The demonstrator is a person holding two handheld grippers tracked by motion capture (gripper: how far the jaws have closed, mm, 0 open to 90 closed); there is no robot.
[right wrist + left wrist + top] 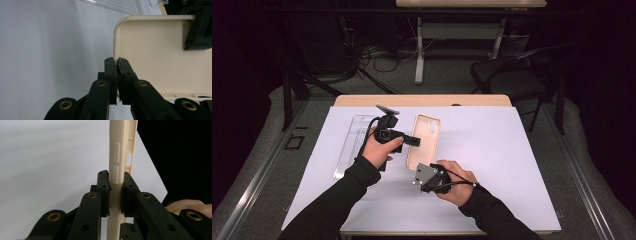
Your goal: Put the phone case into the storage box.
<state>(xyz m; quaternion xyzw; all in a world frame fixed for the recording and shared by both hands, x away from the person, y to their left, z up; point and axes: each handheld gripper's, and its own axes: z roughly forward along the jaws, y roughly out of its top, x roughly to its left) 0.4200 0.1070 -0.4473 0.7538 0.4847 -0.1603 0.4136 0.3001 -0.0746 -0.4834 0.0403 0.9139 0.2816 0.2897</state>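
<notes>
Both grippers clamp the cream phone case on the bench: left gripper on its side wall, right gripper on its end edge.

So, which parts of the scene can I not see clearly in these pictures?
- Case near end: high view, hidden behind right gripper.
- Case outer face: turned away from the views.
- Clear tray contents: high view, too small.
- Tray in right gripper view: cut off by top edge.

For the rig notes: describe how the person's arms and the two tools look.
Both arms wear long black sleeves. Each tool is black: the left tool and right tool have jointed jaws with brass-coloured pivot rings. A black cable trails from each; a grey three-cornered plate tops the right one.
</notes>
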